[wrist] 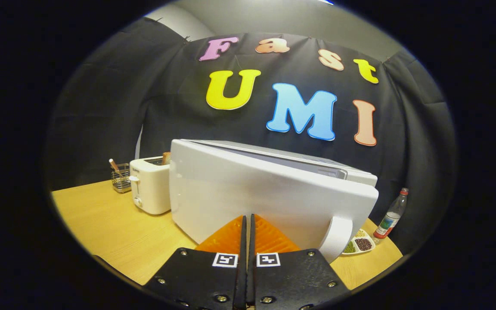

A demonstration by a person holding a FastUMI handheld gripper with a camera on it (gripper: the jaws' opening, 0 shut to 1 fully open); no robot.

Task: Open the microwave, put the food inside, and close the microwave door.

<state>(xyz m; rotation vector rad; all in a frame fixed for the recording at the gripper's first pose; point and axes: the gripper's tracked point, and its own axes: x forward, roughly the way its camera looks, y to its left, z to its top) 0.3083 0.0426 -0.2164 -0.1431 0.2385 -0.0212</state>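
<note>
Two ribbed fingers of my claw (248, 217) sit pressed together, gripping nothing, tips at the smooth white microwave (269, 189) door's boxy face; wood-grain counter (110, 228) lies beneath.

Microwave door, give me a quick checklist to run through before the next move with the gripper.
1. Door position: the microwave door stands ajar, its handle end swung away from the microwave body. Not ok if it should be closed.
2. Gripper: fingers pressed together with nothing between them, tips at the door's outer face. Ok for pushing.
3. Food inside: the cavity is hidden behind the door. Cannot tell.
4. Door's swing path: no object seen between door and body. Ok, as far as visible.
5. Neighbours: toaster beside the hinge end, sectioned dish and bottle beyond the handle, all apart from the door. Ok.
</note>
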